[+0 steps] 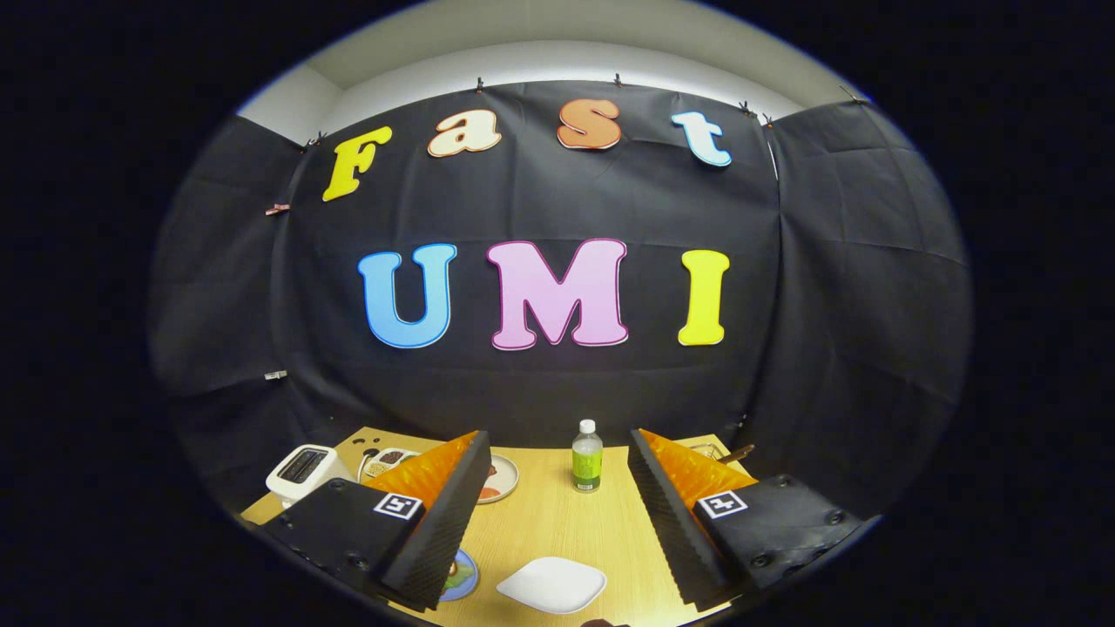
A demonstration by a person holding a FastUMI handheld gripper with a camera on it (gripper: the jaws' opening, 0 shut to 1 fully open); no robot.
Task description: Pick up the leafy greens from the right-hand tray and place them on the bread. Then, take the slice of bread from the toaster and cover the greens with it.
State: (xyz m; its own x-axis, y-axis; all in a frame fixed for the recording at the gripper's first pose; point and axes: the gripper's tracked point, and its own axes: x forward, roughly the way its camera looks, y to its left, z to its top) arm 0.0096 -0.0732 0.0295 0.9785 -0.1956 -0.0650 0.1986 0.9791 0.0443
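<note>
My gripper (557, 444) hangs above the wooden table (557, 522), open, with nothing between its two orange-backed fingers (453, 496). A white toaster (300, 470) stands at the table's far left corner, beyond the left finger; I cannot tell what is in its slots. Beside the toaster lies a tray (388, 460) with dark food, partly hidden by the left finger. Past the right finger only a metal edge of a tray (719, 450) peeks out. A small white square plate (551, 583) lies bare, low between the fingers.
A green drink bottle (587, 455) stands upright between and beyond the fingertips. A round plate (503, 479) with something reddish sits just right of the left finger. A blue-green dish (460, 575) peeks out under that finger. The black cloth wall closes the table's far side.
</note>
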